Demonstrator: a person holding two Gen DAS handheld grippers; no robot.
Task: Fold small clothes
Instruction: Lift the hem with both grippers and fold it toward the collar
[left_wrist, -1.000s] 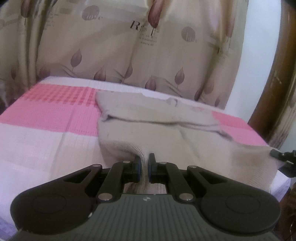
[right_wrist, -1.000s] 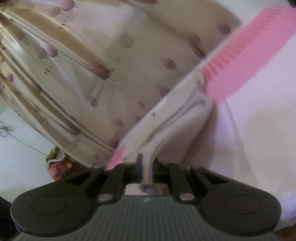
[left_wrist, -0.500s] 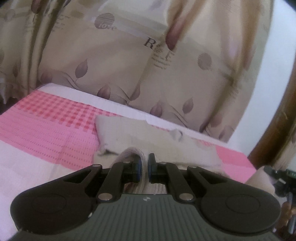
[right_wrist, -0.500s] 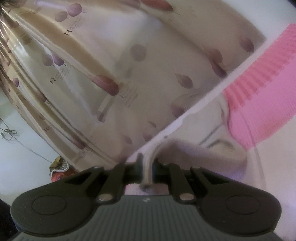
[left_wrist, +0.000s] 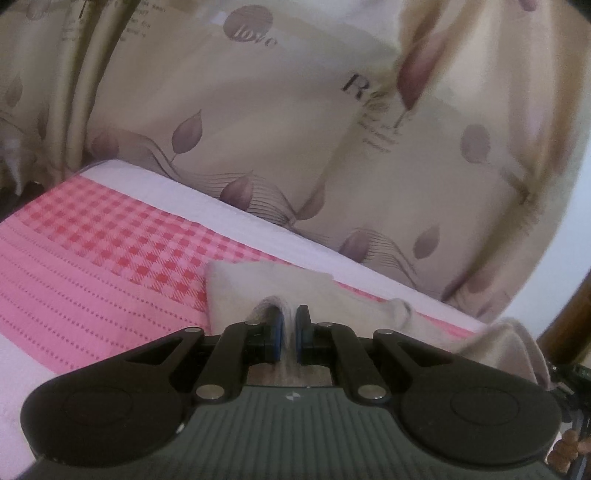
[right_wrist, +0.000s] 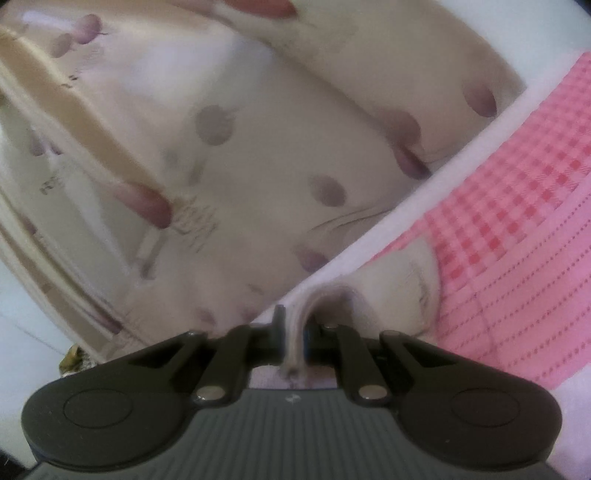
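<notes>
A small beige knit garment (left_wrist: 251, 291) lies on the pink-and-white bed cover (left_wrist: 96, 258), near its far edge. My left gripper (left_wrist: 288, 325) is shut on a fold of its near hem, held just above the part that lies flat. A raised corner of the cloth (left_wrist: 509, 343) shows at the right. In the right wrist view my right gripper (right_wrist: 293, 325) is shut on another edge of the same garment (right_wrist: 395, 291), which curls up over its fingers. Most of the garment is hidden behind the gripper bodies.
A beige curtain (left_wrist: 295, 129) with leaf prints hangs right behind the bed's far edge, also filling the upper left as the curtain (right_wrist: 221, 147) in the right wrist view. A dark wooden post (left_wrist: 569, 317) stands at the right. A white wall (left_wrist: 576, 229) is beside it.
Both grippers have carried the near hem forward toward the garment's far edge and the curtain. Less of the garment lies visible ahead; the curtain looms larger in both views.
</notes>
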